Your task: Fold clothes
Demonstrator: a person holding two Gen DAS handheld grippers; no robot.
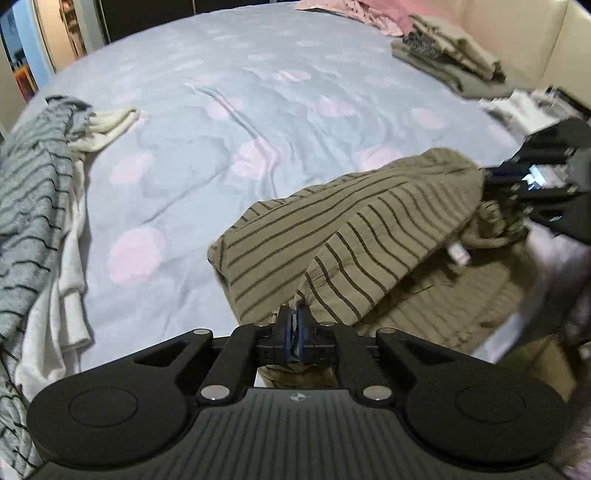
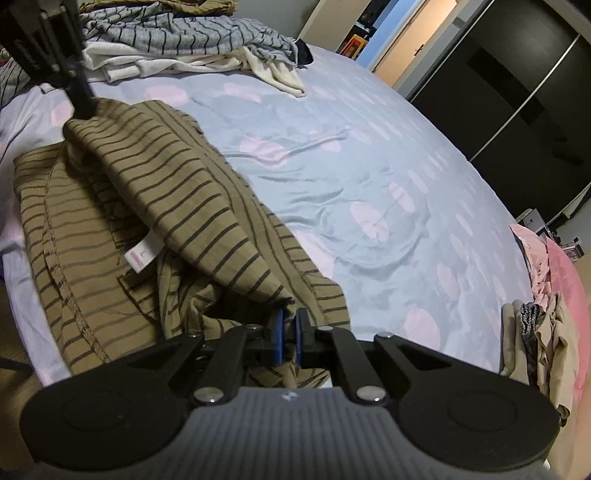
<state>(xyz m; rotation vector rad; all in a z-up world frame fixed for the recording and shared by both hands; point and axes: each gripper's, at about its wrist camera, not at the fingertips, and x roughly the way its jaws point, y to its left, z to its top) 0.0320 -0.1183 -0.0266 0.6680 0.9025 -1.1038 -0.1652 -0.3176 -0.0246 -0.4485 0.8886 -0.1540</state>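
An olive shirt with dark stripes lies partly folded over itself on the blue bed sheet with pink dots. My left gripper is shut on one edge of it. My right gripper is shut on the opposite edge, and shows at the right of the left wrist view. The shirt is lifted between them, with a white size label showing underneath. The left gripper also shows at the top left of the right wrist view.
A grey striped garment and a white one lie in a heap at the left. Folded beige clothes and pink fabric sit at the far right. A dark wardrobe and a doorway stand beyond the bed.
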